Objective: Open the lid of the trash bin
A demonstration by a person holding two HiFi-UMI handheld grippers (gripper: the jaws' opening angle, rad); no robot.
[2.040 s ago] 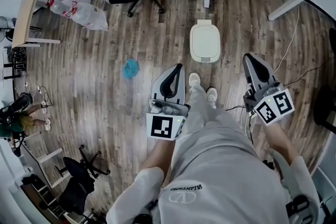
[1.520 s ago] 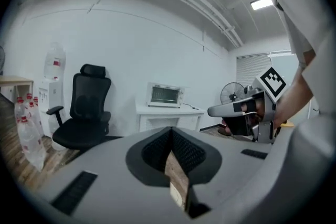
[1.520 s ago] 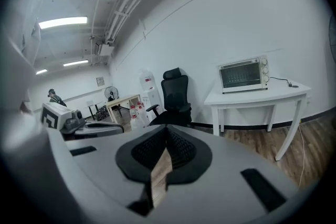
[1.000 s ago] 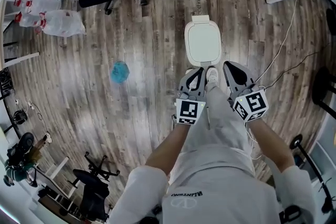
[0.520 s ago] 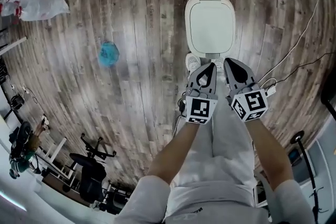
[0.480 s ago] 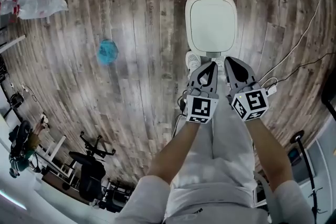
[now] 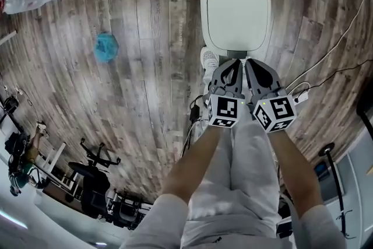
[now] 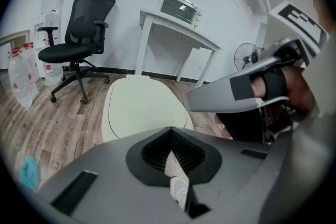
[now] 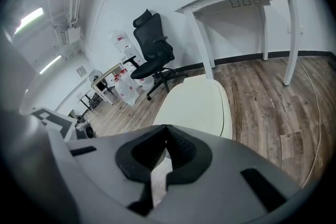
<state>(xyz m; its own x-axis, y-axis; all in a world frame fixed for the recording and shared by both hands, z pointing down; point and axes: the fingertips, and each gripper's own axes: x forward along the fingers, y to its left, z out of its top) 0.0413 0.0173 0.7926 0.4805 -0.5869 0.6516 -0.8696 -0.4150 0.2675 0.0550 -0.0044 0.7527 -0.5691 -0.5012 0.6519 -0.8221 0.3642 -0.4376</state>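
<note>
Cream-white bin lid [image 7: 236, 6] is down flat on the bin, which stands on the wood floor [image 7: 145, 38] right in front of the person's shoe [image 7: 208, 58]. Nothing is lifted yet.

What's changed over the last 2 s: the bin was well ahead and the grippers were held wide apart at hip level. Now the person has walked up to it, and the left gripper [image 7: 232, 62] & right gripper [image 7: 250, 61] sit side by side, tips at the lid's near edge in the head view. Can't tell if they touch it.

Both claws are pressed together w/ nothing held. In the left gripper view the tips [image 8: 170, 131] meet, and only a sliver of shoe shows through the slit below them. The right gripper view shows the same – tips [image 9: 165, 128] closed, lid [image 9: 197, 99] just beyond.

Judgement: approach is basically done, opening hasn't started. With the jaws closed there's no pinch on the rim, so they'd probably need to spread first or hook under the front lip. The hinge looks to be on the far side. A teal rag [image 7: 106, 46] lies well off to the left – irrelevant.
</note>
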